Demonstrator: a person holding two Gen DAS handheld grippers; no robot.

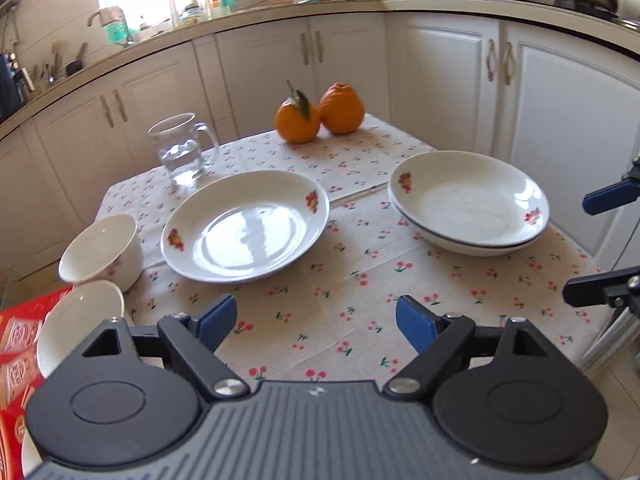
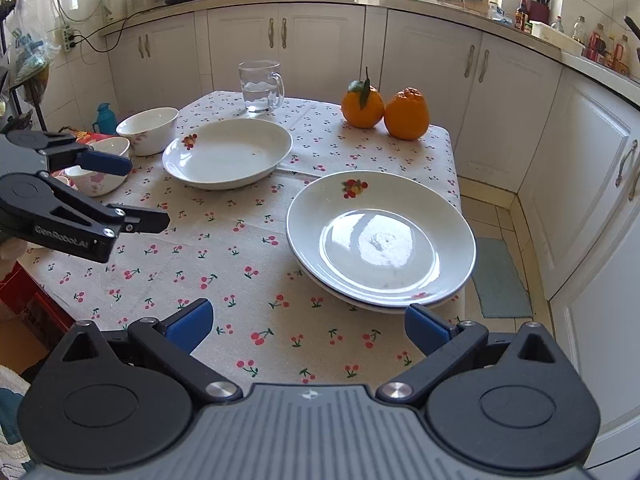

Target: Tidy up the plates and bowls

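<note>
plate (image 1: 246, 226) alone mid-cloth | two plates (image 2: 380, 240) stacked near right edge | bowls (image 1: 102, 250) at left edge, maybe three | left gripper (image 1: 316, 322) wide open, empty | right gripper (image 2: 306, 326) wide open, empty

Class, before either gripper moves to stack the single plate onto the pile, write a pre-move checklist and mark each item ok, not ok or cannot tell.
1. Left gripper open and empty: ok.
2. Right gripper open and empty: ok.
3. Single white fruit-print plate has nothing on it: ok.
4. Stack of two white plates sits fully on the cherry-print tablecloth: not ok, its rim overhangs the table's right edge.
5. Glass mug with water stands clear of the single plate: ok, a gap shows, though it is close.
6. White bowls at the left edge are stable: cannot tell, they are partly hidden.
</note>
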